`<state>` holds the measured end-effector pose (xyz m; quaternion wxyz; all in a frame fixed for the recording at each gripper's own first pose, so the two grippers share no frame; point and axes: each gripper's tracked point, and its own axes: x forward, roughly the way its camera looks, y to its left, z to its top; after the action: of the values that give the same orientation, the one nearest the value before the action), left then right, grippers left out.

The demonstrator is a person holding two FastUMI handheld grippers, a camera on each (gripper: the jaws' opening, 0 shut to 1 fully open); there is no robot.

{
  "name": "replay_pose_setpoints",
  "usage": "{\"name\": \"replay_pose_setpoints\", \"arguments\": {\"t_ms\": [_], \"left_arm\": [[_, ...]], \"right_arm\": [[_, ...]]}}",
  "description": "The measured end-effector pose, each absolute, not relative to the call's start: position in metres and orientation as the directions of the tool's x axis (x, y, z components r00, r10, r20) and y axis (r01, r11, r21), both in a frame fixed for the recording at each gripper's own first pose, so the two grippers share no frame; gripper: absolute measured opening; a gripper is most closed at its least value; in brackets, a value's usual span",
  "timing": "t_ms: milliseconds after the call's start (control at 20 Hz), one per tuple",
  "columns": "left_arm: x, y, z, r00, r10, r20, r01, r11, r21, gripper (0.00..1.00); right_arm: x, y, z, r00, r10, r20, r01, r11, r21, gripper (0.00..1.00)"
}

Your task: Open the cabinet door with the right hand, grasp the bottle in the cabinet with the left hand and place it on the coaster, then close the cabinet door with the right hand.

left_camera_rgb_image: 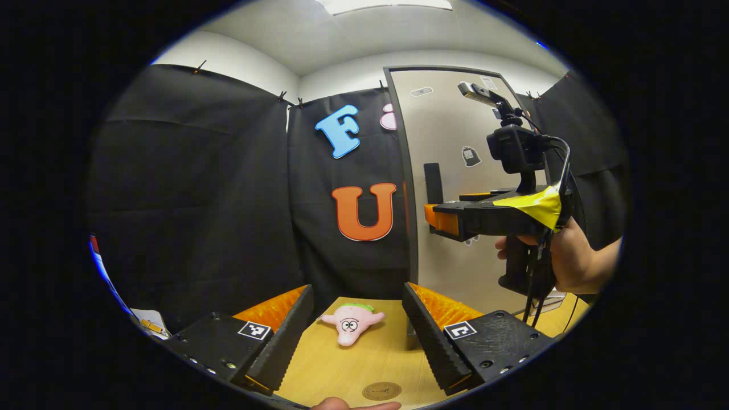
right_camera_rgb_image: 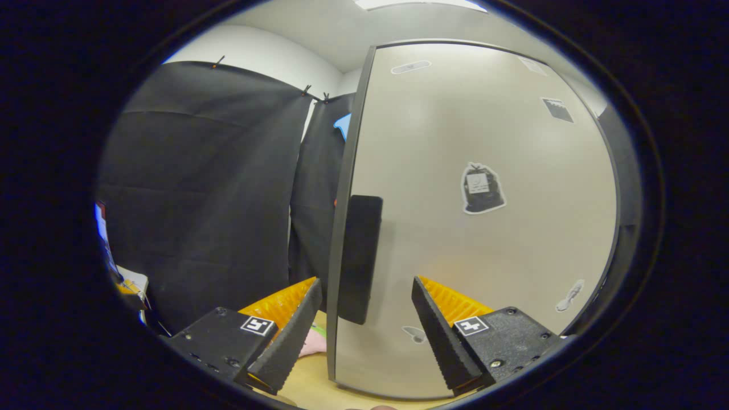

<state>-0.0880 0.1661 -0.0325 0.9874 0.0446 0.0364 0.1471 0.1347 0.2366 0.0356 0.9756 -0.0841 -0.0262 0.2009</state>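
Left gripper view looks along the left claw, whose fingers stand wide apart with nothing between them, above a pale wooden tabletop. On the tabletop ahead of the fingers lies a small pink plush toy with a green tuft and cartoon eyes. Nearer the camera, at the bottom edge, sits a round brown coaster, flat on the wood and bare; a fingertip shows just below it. Black cloth hangs behind the tabletop, and some papers lie at the far left. To the right stands the cabinet door, pale grey with a dark frame and a few small stickers, shut as far as can be seen. A hand holds the right claw up against the door, beside the dark upright handle.

Right gripper view faces that door closely. The handle, a black vertical bar at the door's left edge, stands between the wide-open fingers of the right claw; whether either finger touches it cannot be told. A sticker of a tied bag sits mid-door. The plush toy peeks out pink behind the left finger.
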Motion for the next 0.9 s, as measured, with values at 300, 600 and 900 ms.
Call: {"name": "replay_pose_setpoints", "arguments": {"t_ms": [300,600,900], "left_arm": [[-0.103,0.199,-0.036,0.934,0.352,-0.063,-0.345,0.933,0.103,0.95],[-0.105,0.198,-0.037,0.941,0.331,-0.069,-0.324,0.942,0.091,0.94],[-0.108,0.194,-0.039,0.956,0.286,-0.071,-0.281,0.957,0.071,0.95]], "right_arm": [[0.156,0.248,0.028,0.944,0.329,0.006,-0.317,0.915,-0.251,0.79],[0.155,0.245,0.026,0.947,0.316,-0.056,-0.321,0.928,-0.191,0.33],[0.141,0.242,0.024,0.924,0.37,-0.095,-0.381,0.908,-0.173,0.28]]}}
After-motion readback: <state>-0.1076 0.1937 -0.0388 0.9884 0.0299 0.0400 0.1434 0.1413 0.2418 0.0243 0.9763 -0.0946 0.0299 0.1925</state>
